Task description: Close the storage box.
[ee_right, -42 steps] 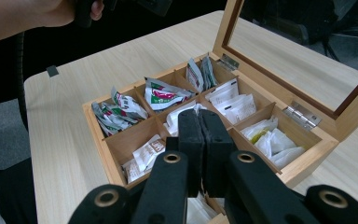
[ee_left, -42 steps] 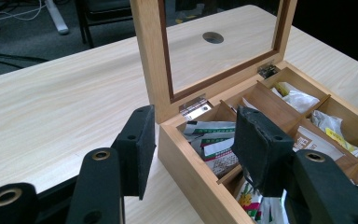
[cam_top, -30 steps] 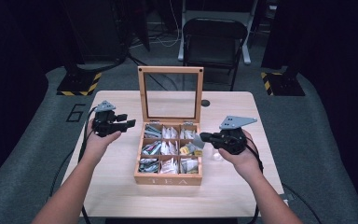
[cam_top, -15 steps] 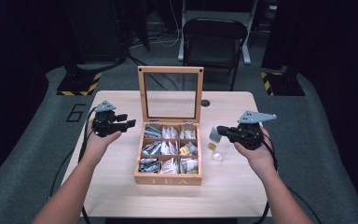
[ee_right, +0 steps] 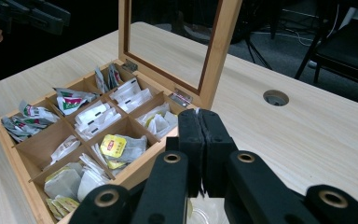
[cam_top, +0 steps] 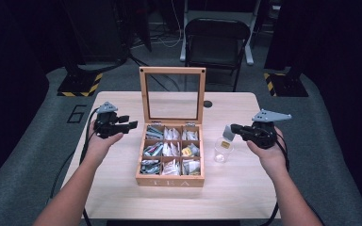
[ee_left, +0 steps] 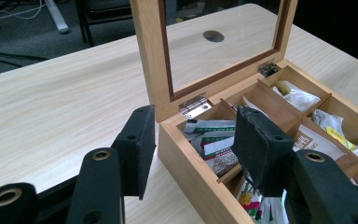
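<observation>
Yellow-tagged tea bag [cam_top: 226, 136] hangs pinched in the right gripper [cam_top: 234, 129] above the glass [cam_top: 221, 151]. Lower it straight in before releasing. Left gripper [cam_top: 125, 123] waits open, empty.

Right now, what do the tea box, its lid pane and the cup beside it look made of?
Tea box: light wood, matte, visible grain. Lid pane: clear glass or acrylic, since the table shows through. Cup: clear, thin, probably plastic or glass; I can't tell which.

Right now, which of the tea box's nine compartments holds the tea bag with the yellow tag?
The middle compartment of the right-hand column in the tea box, as the high view shows it: its tea bag has a yellow tag, while the others hold white, grey or green packets.
</observation>
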Action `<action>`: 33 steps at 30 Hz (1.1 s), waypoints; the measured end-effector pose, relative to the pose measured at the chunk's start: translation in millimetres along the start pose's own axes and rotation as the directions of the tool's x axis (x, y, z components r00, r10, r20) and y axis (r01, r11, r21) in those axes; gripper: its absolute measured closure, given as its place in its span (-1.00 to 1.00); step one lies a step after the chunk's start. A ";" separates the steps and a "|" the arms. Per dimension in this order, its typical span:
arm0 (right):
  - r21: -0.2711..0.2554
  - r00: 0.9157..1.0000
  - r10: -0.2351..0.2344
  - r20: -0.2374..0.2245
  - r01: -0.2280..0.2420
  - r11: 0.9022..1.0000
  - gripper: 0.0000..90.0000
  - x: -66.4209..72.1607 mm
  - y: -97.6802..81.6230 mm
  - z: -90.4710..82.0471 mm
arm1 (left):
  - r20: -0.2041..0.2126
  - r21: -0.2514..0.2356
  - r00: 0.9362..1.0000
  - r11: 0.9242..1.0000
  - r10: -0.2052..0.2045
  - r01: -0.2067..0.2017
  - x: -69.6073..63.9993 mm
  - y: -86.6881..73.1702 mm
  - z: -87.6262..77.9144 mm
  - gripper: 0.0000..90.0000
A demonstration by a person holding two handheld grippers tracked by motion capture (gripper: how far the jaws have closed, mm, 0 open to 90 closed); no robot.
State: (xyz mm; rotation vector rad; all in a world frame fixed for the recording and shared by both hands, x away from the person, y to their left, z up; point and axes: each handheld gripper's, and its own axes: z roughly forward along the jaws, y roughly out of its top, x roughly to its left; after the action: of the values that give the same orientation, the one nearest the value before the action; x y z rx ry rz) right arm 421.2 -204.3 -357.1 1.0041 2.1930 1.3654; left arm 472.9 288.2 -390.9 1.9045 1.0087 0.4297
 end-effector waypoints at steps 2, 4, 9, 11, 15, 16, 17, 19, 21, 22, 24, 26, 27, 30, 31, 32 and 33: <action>0.001 1.000 -0.001 0.003 0.001 1.000 0.97 -0.9 -0.8 0.9 | 0.000 -0.001 1.000 1.000 -0.001 0.001 0.0 0.0 -0.2 0.08; 0.006 1.000 -0.004 0.006 0.004 1.000 0.97 -1.1 -1.8 2.0 | 0.000 -0.002 1.000 1.000 -0.001 0.001 0.2 0.0 -0.4 0.08; 0.020 1.000 -0.003 0.013 0.003 1.000 0.97 -0.2 -7.0 6.9 | 0.000 0.000 1.000 1.000 -0.001 0.001 0.8 -0.3 -1.0 0.08; 0.026 1.000 -0.003 0.019 0.003 1.000 0.97 -0.4 -10.3 9.5 | 0.001 0.000 1.000 1.000 -0.001 0.001 0.9 -0.3 -1.2 0.08; 0.043 1.000 -0.005 0.029 0.004 0.999 0.98 -0.1 -18.3 17.2 | -0.001 0.002 1.000 1.000 0.000 0.000 1.6 -0.5 -1.4 0.08; 0.051 1.000 -0.006 0.029 0.005 0.999 0.97 0.3 -20.3 19.3 | -0.002 0.003 1.000 1.000 0.000 0.000 1.8 -0.6 -1.4 0.08; 0.058 1.000 -0.007 0.027 0.005 0.998 0.97 0.8 -22.2 21.4 | -0.002 0.004 1.000 1.000 0.001 -0.001 1.8 -0.6 -1.4 0.08; 0.067 1.000 -0.007 0.024 0.005 0.998 0.97 1.3 -25.6 25.8 | -0.004 0.002 1.000 1.000 0.000 0.000 1.8 -0.8 -1.2 0.08; 0.075 1.000 -0.003 0.024 0.002 0.997 0.97 1.7 -29.4 29.9 | -0.002 0.005 1.000 1.000 0.002 -0.002 1.9 -0.7 -1.6 0.08; 0.074 1.000 -0.001 0.023 -0.001 0.997 0.97 1.8 -30.7 31.3 | -0.001 0.005 1.000 1.000 0.002 -0.002 1.9 -0.7 -1.7 0.08; 0.087 1.000 -0.002 0.025 0.000 0.996 0.97 2.1 -34.1 34.6 | -0.002 0.006 1.000 1.000 0.002 -0.002 2.0 -0.8 -1.7 0.08; 0.096 1.000 0.003 0.023 -0.006 0.995 0.97 2.1 -38.0 38.1 | -0.003 0.005 1.000 1.000 0.002 -0.002 2.1 -1.0 -1.8 0.08; 0.103 1.000 0.005 0.026 -0.008 0.995 0.97 2.0 -39.9 39.5 | -0.003 0.005 1.000 1.000 0.002 -0.002 2.1 -1.0 -1.9 0.08; 0.123 1.000 0.005 0.028 -0.009 0.992 0.97 1.2 -44.8 43.3 | -0.003 0.002 1.000 1.000 -0.001 0.001 2.4 -1.2 -2.1 0.08; 0.126 1.000 0.008 0.029 -0.012 0.992 0.97 0.9 -46.2 44.2 | -0.004 -0.001 1.000 1.000 -0.004 0.004 2.5 -1.5 -1.8 0.08; 0.131 1.000 0.008 0.030 -0.012 0.991 0.97 0.5 -47.5 45.0 | -0.004 0.000 1.000 1.000 -0.003 0.003 2.7 -1.6 -1.8 0.08; 0.133 0.999 0.011 0.030 -0.015 0.991 0.97 0.4 -48.8 45.8 | -0.004 0.002 1.000 1.000 -0.002 0.002 2.9 -1.8 -1.7 0.08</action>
State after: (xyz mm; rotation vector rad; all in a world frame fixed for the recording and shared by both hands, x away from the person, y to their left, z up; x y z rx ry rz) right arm 431.5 -188.9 -421.4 1.0798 2.2852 1.2148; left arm 472.7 291.9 -391.7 1.9055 1.0142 0.4320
